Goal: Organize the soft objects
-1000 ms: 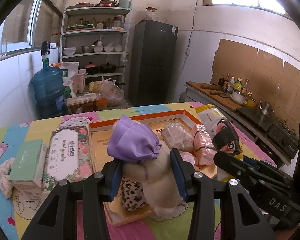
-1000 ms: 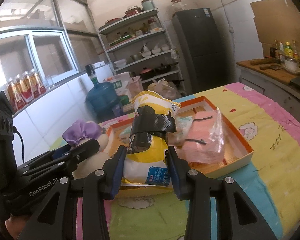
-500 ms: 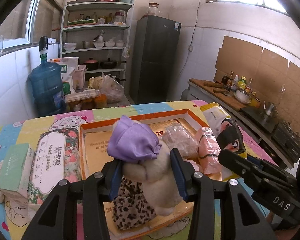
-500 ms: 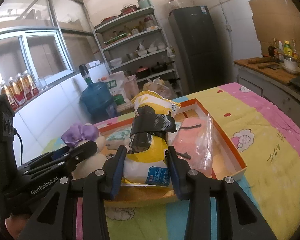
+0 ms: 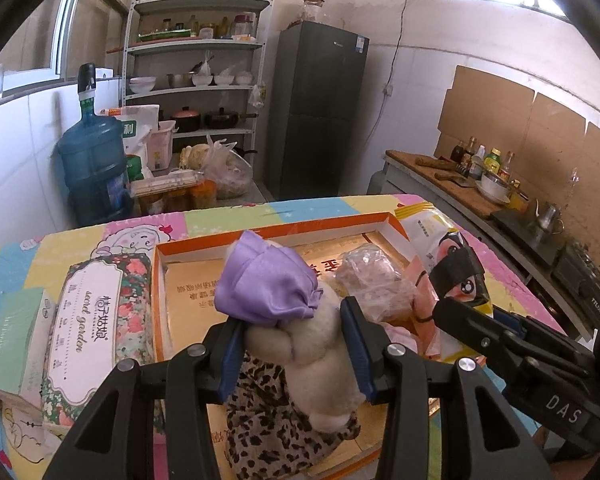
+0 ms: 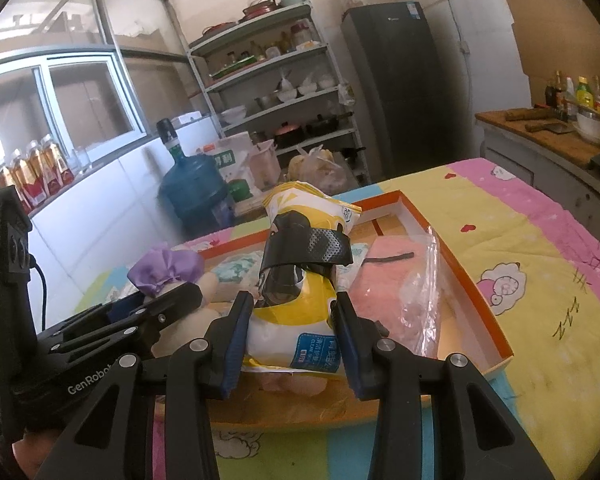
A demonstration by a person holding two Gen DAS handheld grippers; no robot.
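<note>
Evidently light and squashy: left tool (image 5: 294,354) pinches the plush toy (image 5: 300,344) mid-body, right tool (image 6: 290,334) clamps the yellow packet (image 6: 300,312), both above the orange tray (image 6: 460,272).

Bare floor at the far left of the orange box (image 5: 276,236); its right half is blocked by plastic bags (image 5: 374,284), tissue packs (image 5: 84,312) flanking outside.

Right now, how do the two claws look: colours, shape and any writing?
Both are black plastic. The left claw and right claw have blue pads and silver screws. From the opposite cameras, the left body reads GenRobot, with a black cable, and the right reads DAS.
</note>
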